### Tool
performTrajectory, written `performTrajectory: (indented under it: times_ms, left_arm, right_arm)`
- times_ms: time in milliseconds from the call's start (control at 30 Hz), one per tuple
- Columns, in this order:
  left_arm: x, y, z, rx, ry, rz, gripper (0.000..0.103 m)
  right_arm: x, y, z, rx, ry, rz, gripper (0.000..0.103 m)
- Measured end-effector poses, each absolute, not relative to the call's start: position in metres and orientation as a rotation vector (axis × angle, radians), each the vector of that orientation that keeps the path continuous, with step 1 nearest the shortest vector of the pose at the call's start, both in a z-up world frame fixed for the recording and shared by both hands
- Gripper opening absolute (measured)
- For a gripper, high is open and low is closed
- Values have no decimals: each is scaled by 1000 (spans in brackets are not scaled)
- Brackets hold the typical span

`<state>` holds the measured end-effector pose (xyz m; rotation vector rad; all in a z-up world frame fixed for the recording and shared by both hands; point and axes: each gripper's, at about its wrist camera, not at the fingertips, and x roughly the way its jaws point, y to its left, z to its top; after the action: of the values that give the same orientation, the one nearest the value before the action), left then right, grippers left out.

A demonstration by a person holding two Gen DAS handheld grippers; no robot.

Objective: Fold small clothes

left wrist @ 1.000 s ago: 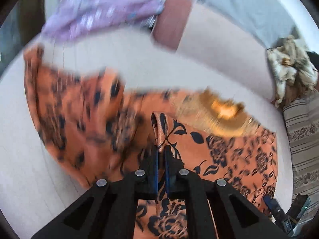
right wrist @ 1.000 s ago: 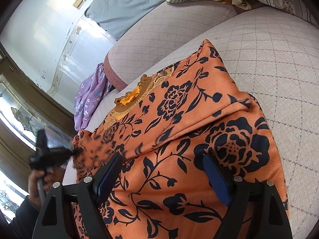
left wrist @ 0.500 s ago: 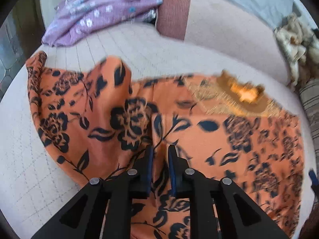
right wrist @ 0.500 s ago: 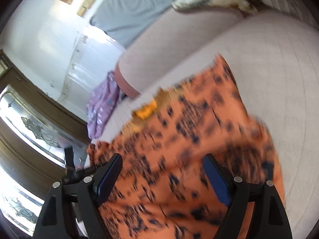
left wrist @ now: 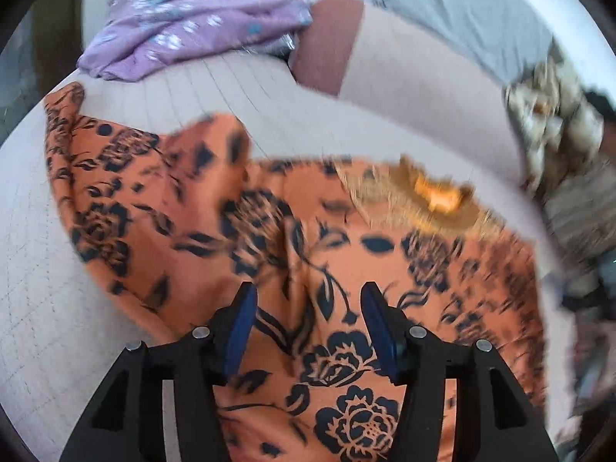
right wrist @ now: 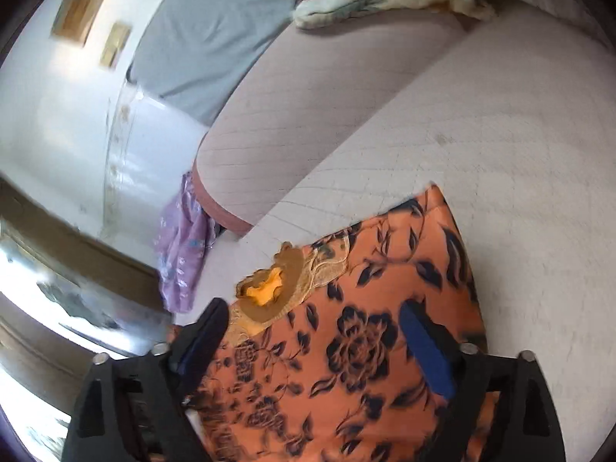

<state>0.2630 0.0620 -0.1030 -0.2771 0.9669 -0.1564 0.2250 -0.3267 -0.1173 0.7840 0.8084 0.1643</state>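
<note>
One orange floral garment lies spread over the quilted sofa seat, filling the lower middle of both views. The left gripper has just been opening; its jaws stand apart above a raised fold, pinching nothing. The right gripper gapes wide, empty. One purple garment sits upper left.

Pale quilted sofa seat carries orange floral garment at centre, purple floral cloth at 11 o'clock.
</note>
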Motion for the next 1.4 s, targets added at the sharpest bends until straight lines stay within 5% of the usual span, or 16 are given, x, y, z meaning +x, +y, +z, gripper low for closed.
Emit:
performTrajectory:
  times_ms: [67,167,367,533,733,833,1000,1067,1133,1400]
  left_arm:
    - [260,102,-90,-408,933,-145,60]
    - [252,179,-79,-612,839,-67,71]
    - [284,313,-103,-911,797,168,69]
    - [340,336,-104,-731,869,257,69]
    - [388,332,-105,-612,910,301,69]
    - [405,327,-103,-542,925,330,47]
    - [418,343,-118,-516,979,450,42]
    - [421,342,-119,-471,1001,450,17]
    - [420,346,-118,-468,999,450,9]
    - [383,336,-55,-446,828,401,7]
  right_arm:
    - [240,-330,-151,772,964,36,89]
    - [211,-315,-129,700,834,36,89]
    - [132,-214,-106,452,739,211,92]
    - [112,-170,-156,347,848,206,92]
    - [108,-187,-155,382,843,218,93]
    - [107,-187,-158,374,844,218,93]
    - [109,-184,-161,386,839,228,94]
    - [110,-185,-162,396,837,232,94]
    - [110,-185,-163,396,837,233,94]
    - [109,-186,-163,405,832,236,94]
